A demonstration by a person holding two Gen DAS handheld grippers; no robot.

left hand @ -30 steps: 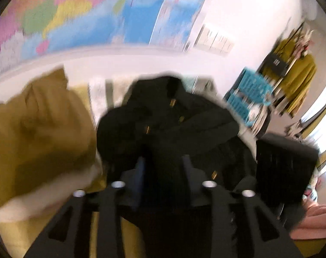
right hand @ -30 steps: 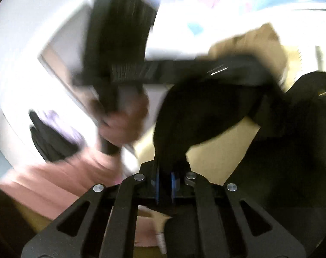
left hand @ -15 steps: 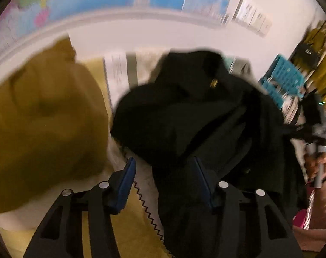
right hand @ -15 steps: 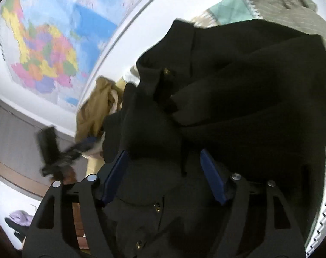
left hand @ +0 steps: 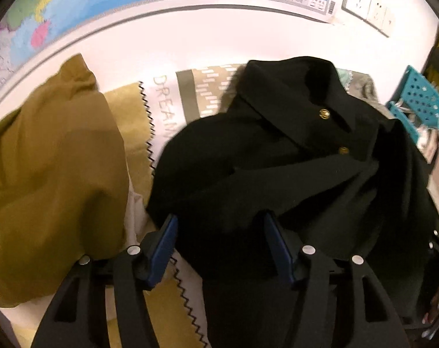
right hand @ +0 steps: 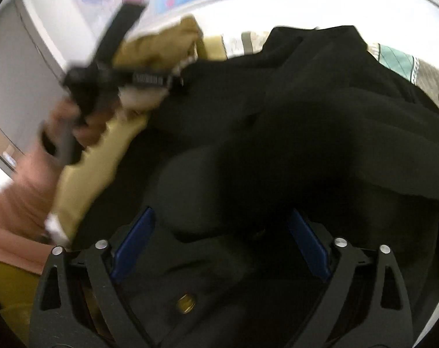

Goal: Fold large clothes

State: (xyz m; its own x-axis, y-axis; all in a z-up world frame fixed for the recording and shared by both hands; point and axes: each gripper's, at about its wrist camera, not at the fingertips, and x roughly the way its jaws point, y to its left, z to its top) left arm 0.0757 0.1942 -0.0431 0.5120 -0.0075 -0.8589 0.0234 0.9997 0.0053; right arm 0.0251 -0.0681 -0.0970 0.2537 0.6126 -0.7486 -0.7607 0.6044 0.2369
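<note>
Both the left gripper (left hand: pixel 219 246) and right gripper (right hand: pixel 219 246) are spread wide over the crumpled black coat (left hand: pixel 291 159). It should be laid flat before folding.

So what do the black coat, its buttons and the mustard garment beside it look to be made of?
Black coat: thick, matte, likely wool-type cloth; soft heavy folds, no sheen. Buttons: shiny gold, probably metal or metal-look plastic. Mustard garment: smoother, thinner woven fabric with a faint sheen; exact fibre unclear.
</note>
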